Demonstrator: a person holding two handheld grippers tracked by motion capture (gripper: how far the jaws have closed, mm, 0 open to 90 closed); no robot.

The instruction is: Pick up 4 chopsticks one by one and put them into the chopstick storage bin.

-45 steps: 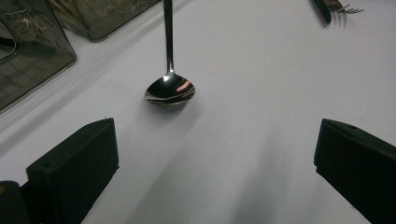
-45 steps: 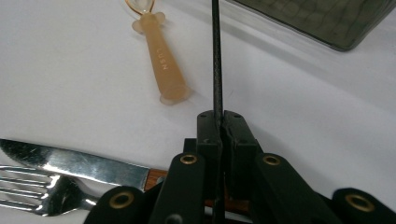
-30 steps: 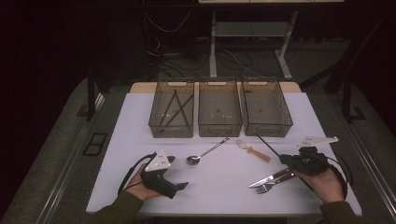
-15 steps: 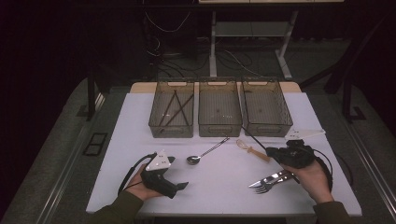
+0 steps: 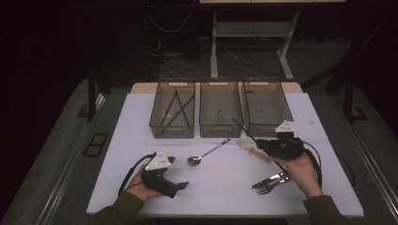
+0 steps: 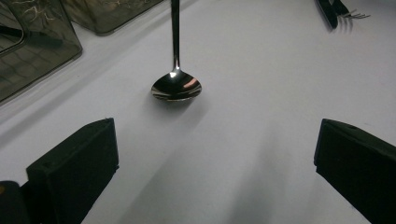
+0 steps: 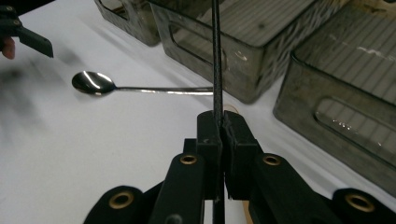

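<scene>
My right gripper is shut on a thin black chopstick. The stick slants up and to the left, and its far end reaches the front of the middle bin. A metal spoon lies on the white table between the two hands. My left gripper rests low at the front left, open with nothing between its jaws, and points toward the spoon's bowl.
Three clear bins stand in a row at the back. The left bin holds dark sticks, and the right bin sits past my right gripper. A small wooden spoon lies near the right gripper. Forks lie under the right hand.
The right hand has carried the chopstick left and upward, away from the forks and nearer the bins. The left hand has stayed where it was.
</scene>
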